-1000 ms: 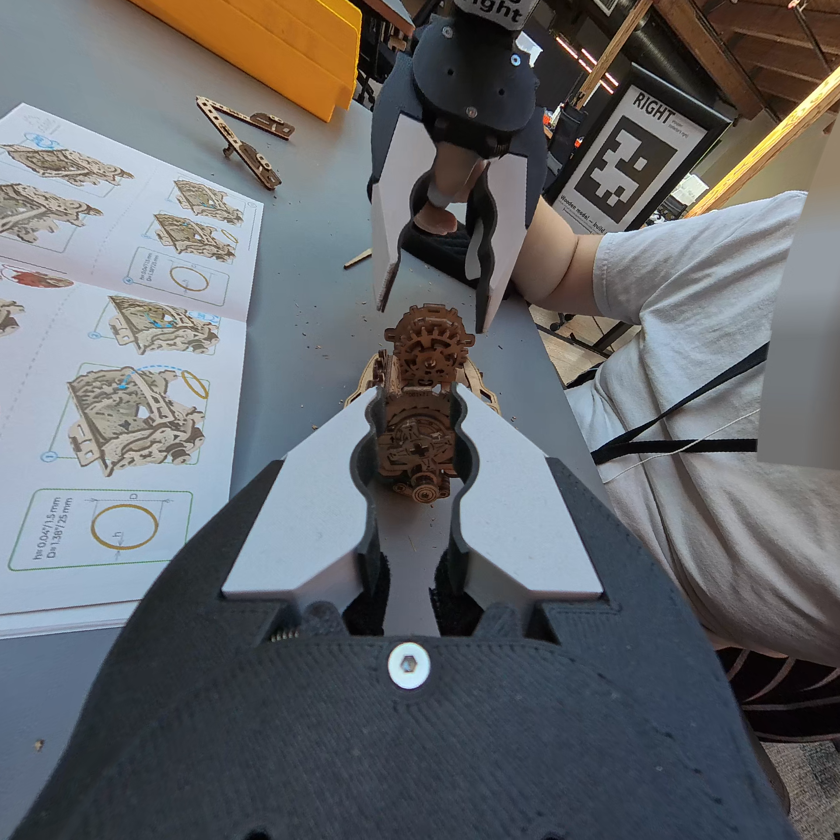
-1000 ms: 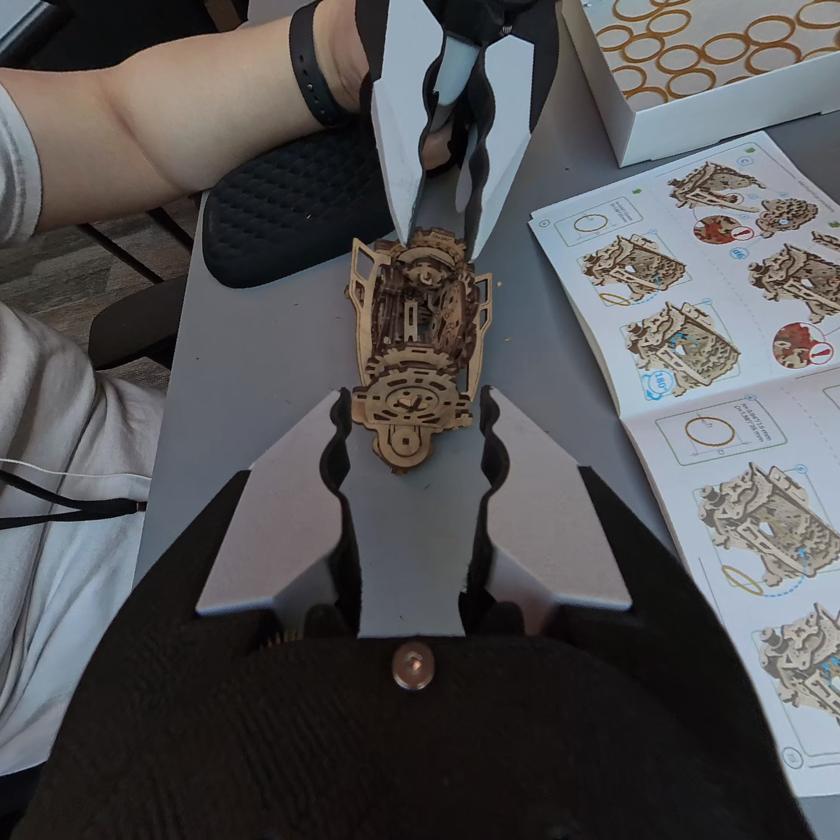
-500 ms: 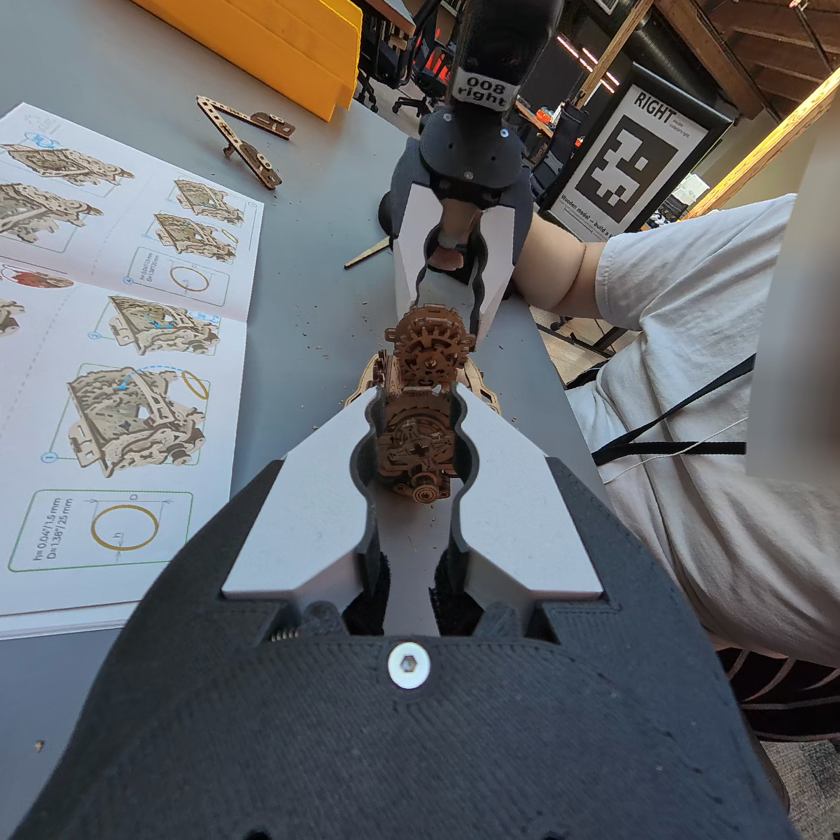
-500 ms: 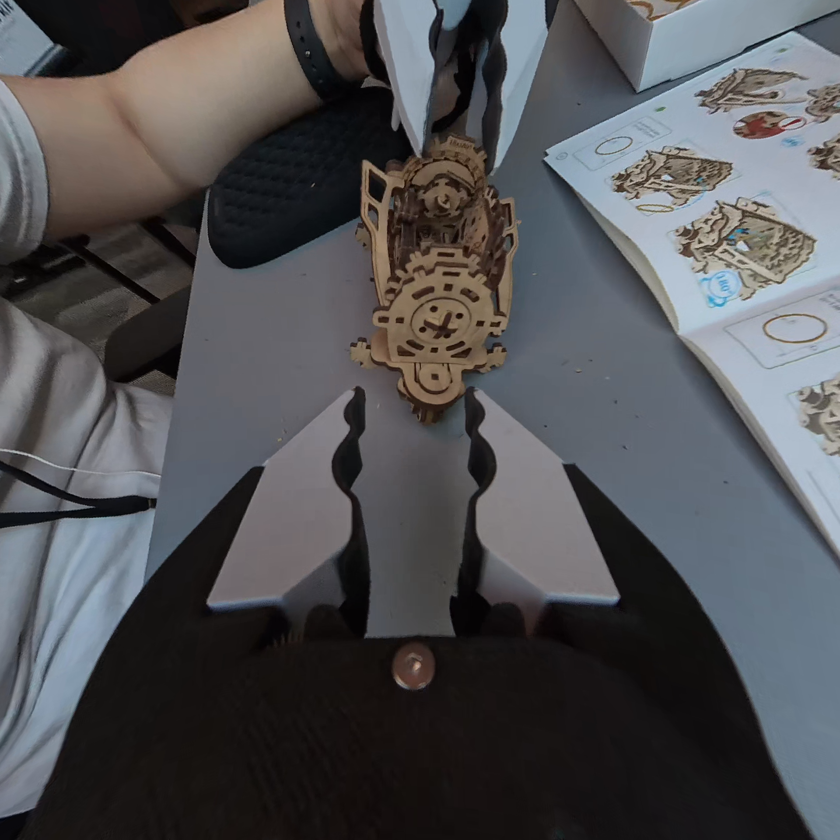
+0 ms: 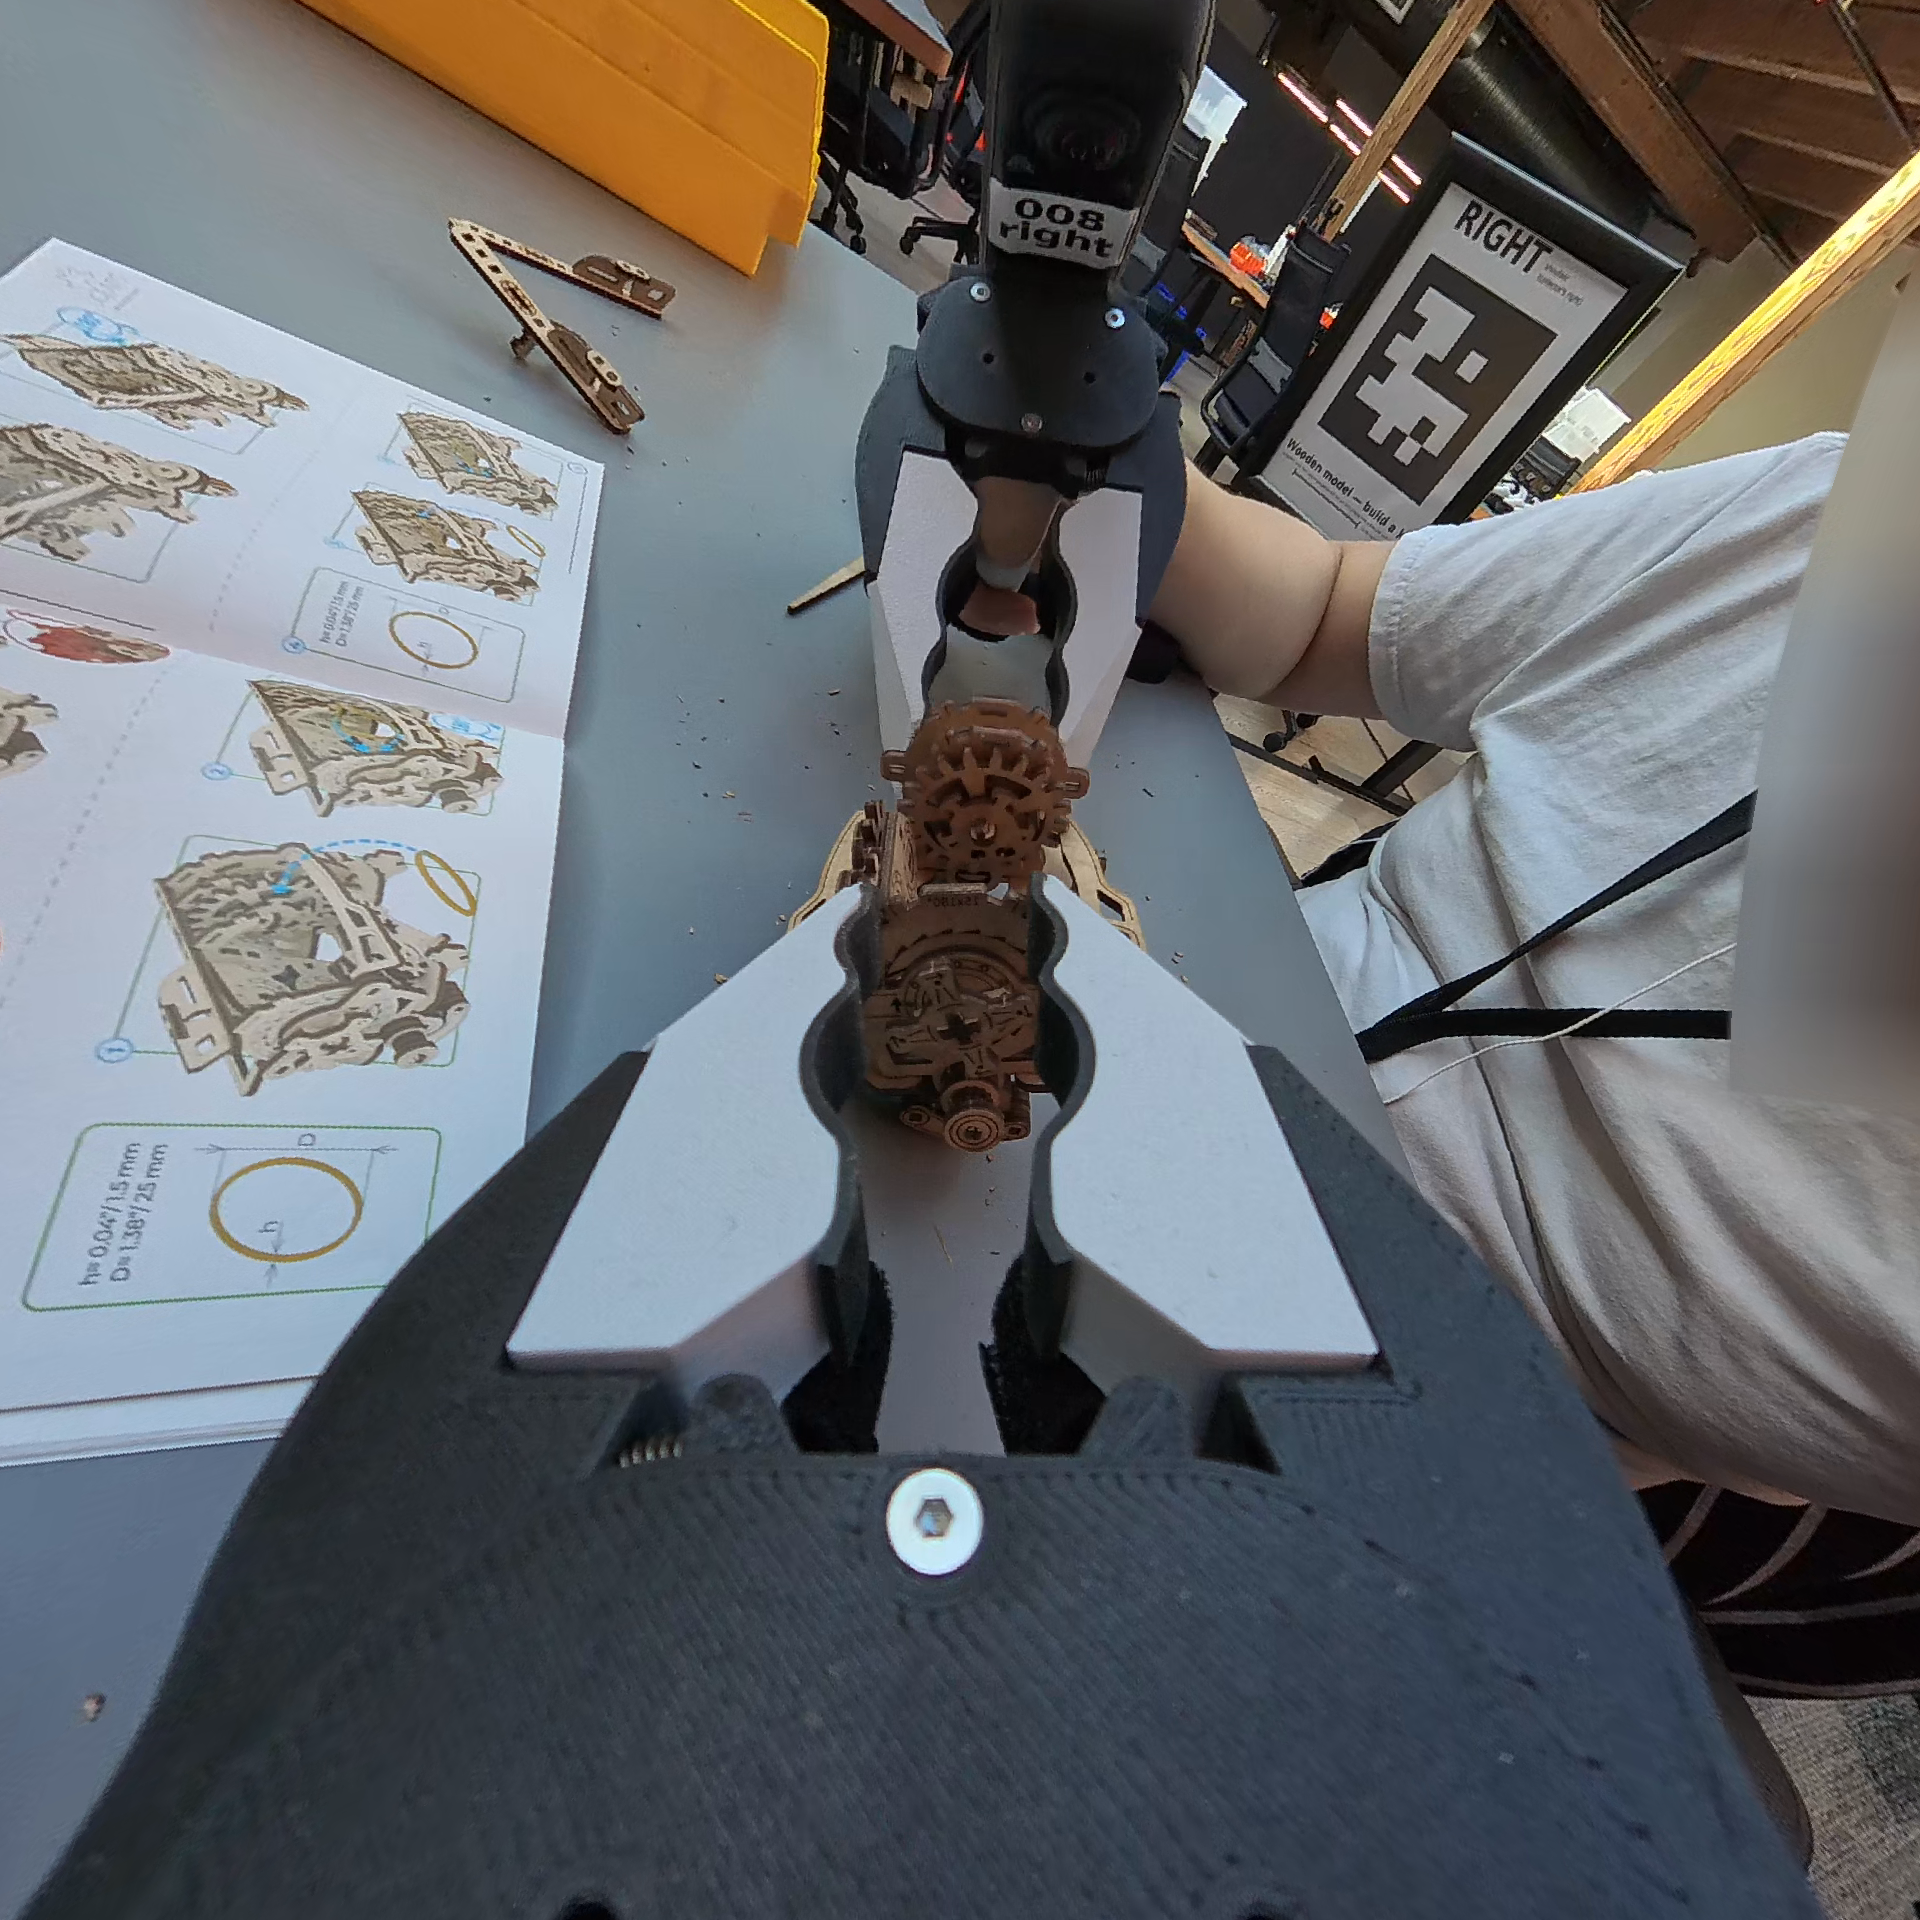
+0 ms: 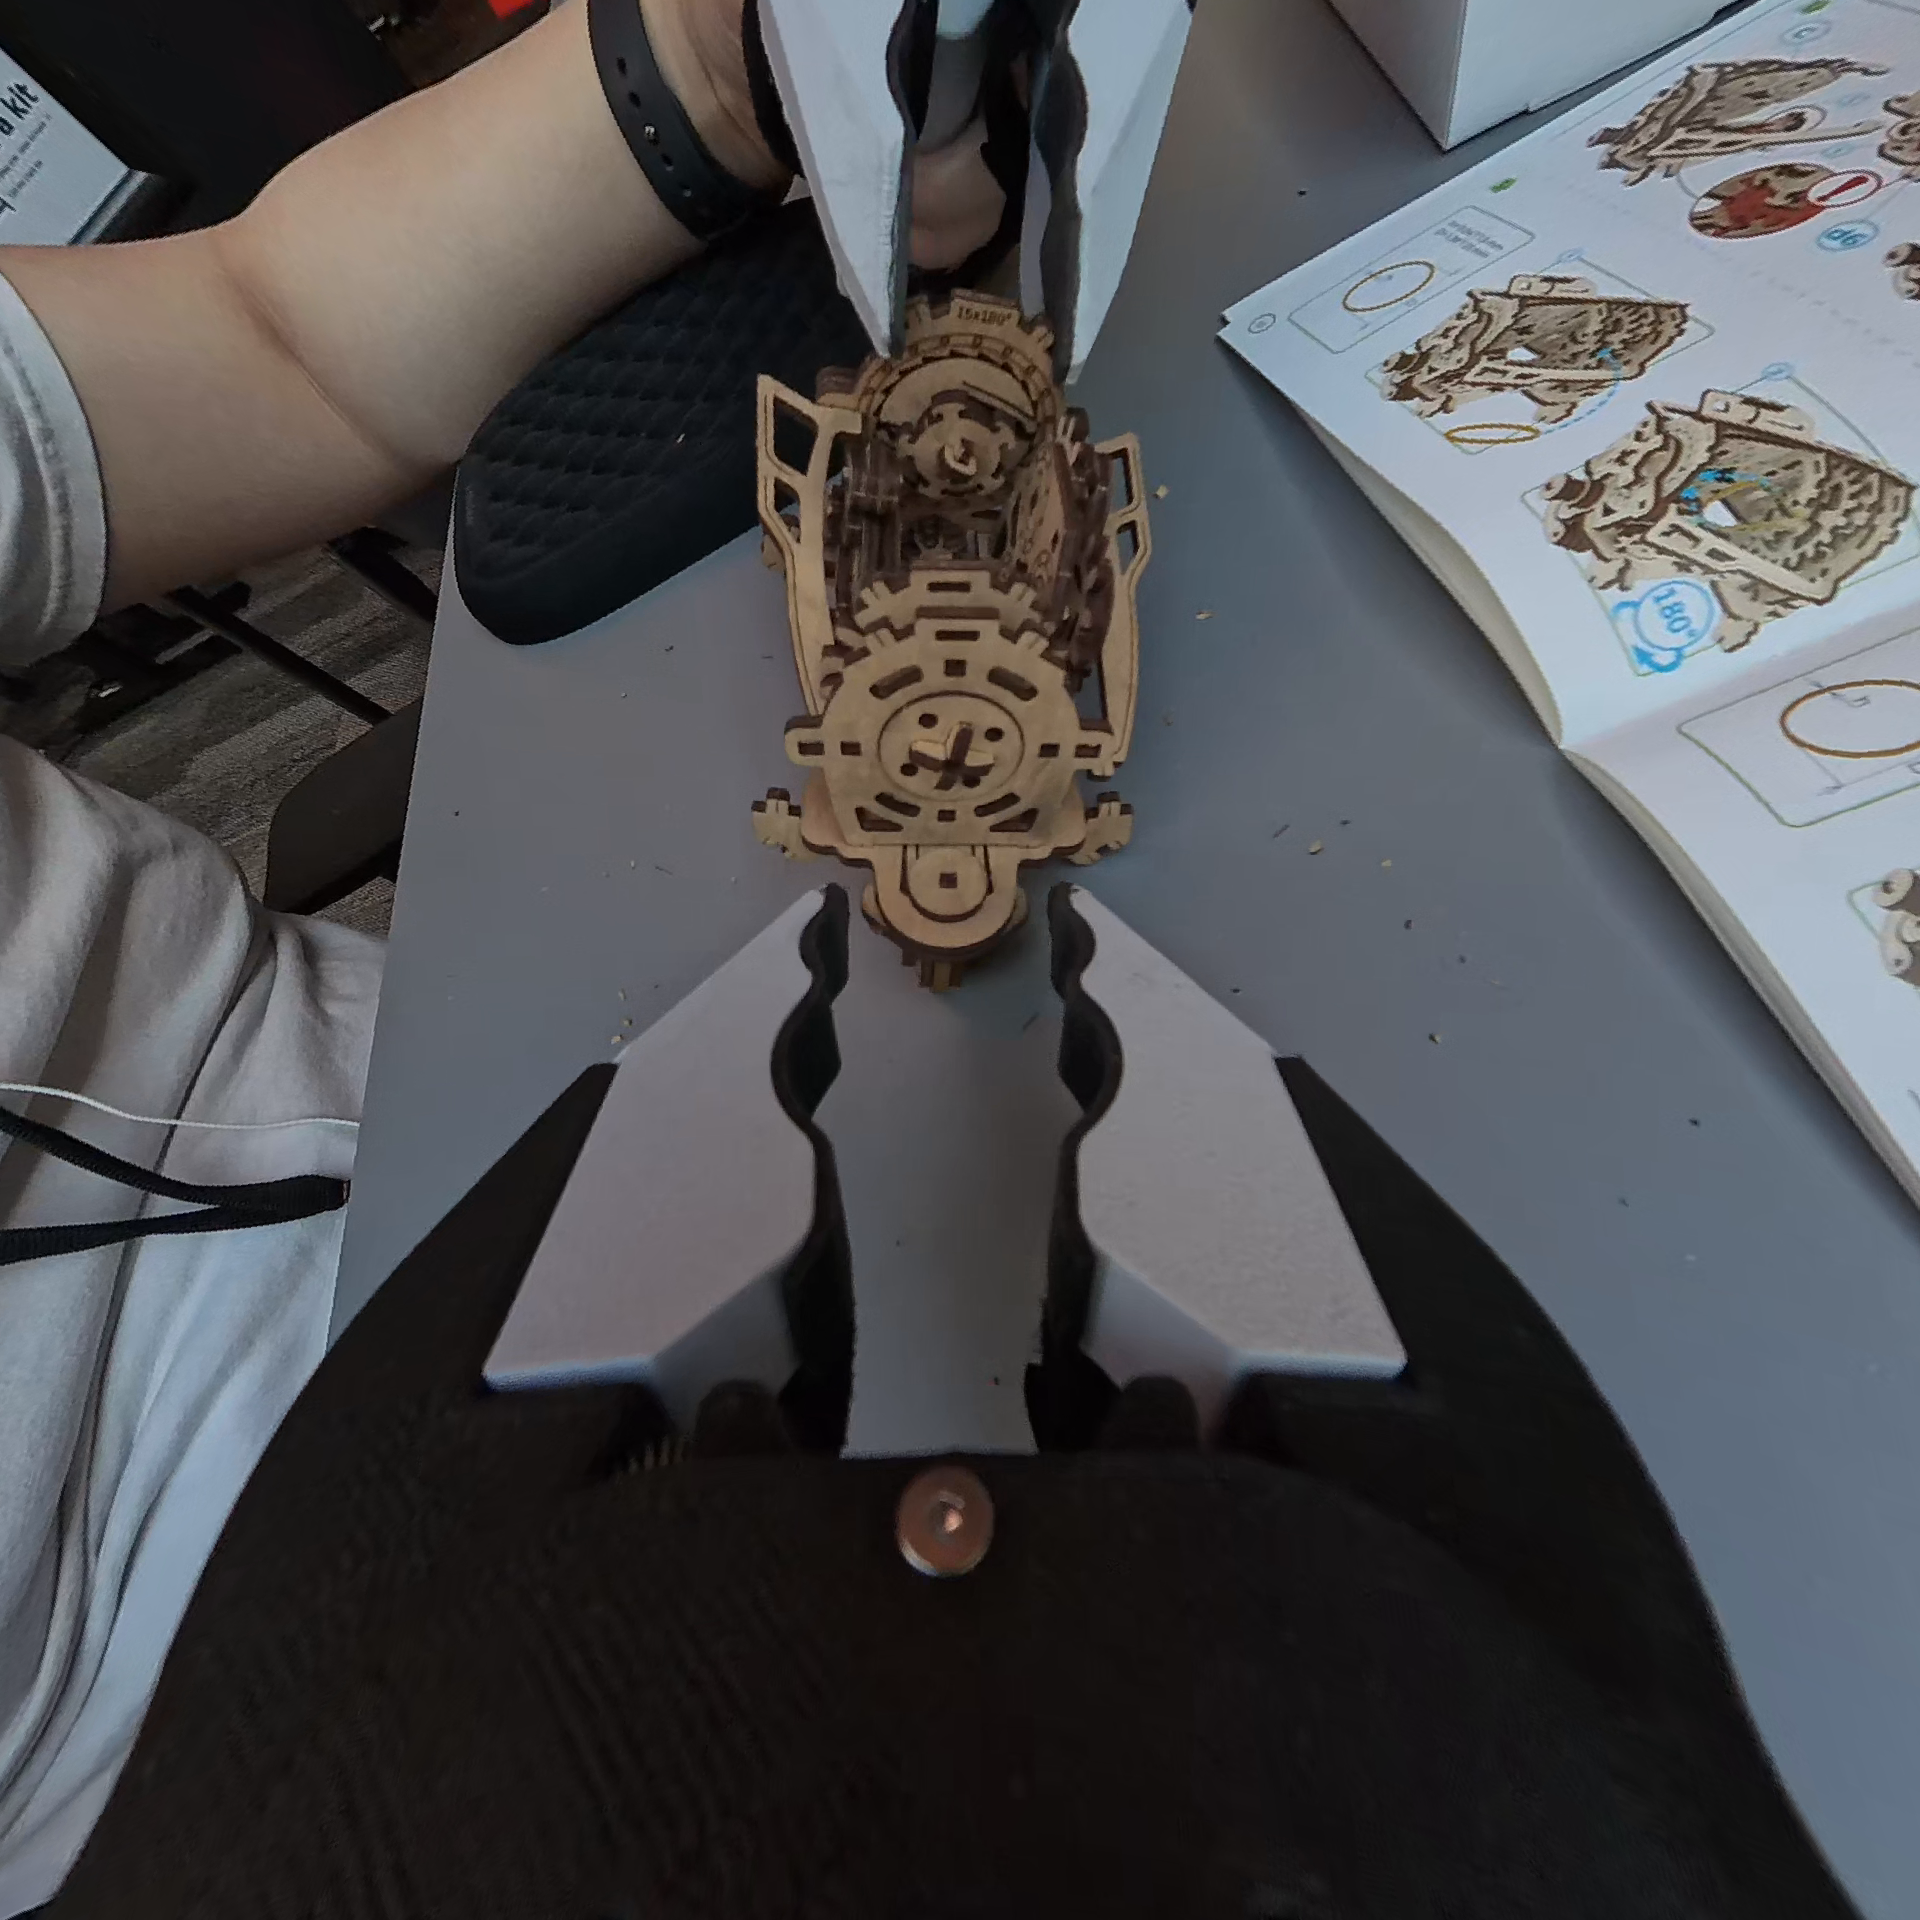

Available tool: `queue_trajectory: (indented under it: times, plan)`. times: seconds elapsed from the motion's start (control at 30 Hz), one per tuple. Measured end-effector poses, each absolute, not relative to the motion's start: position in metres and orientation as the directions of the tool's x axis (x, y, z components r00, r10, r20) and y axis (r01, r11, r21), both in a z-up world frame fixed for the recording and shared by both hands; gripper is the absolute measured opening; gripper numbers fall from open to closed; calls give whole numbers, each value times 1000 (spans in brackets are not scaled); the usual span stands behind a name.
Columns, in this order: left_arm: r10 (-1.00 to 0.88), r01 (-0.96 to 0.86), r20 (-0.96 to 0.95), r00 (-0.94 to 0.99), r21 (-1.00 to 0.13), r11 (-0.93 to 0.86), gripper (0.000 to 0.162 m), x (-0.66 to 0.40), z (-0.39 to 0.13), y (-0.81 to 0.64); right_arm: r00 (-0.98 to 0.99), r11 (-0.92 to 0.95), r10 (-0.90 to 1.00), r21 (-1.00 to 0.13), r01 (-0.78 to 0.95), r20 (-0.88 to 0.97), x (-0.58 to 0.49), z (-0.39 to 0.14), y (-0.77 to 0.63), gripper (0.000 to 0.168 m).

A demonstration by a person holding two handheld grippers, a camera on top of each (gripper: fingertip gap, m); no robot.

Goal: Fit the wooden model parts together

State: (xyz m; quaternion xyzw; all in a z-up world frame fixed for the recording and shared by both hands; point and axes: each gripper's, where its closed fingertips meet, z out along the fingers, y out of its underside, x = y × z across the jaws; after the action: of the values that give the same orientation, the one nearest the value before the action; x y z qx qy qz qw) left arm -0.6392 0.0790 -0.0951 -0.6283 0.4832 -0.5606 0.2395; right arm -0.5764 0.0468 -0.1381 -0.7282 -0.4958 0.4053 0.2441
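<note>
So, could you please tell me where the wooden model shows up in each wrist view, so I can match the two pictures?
Left wrist view: the wooden model sits at centre, clamped between the left gripper fingers.
Right wrist view: the wooden model stands on the table above centre, just beyond the open right gripper.
Shared landmark: the open instruction booklet.

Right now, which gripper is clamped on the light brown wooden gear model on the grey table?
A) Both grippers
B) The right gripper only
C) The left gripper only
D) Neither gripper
C: the left gripper has its jaws closed against the sides of the light brown wooden gear model, while the right gripper sits open at the model's other end, jaws apart and not touching it.
</note>
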Motion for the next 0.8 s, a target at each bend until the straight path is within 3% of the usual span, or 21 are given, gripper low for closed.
queue_trajectory:
  times: [0.8]
  plan:
    - [-870,-320,487,-81,-839,-440,25,-640,-95,83,189,-308,951,-674,671,-246,-577,-141,46,31]
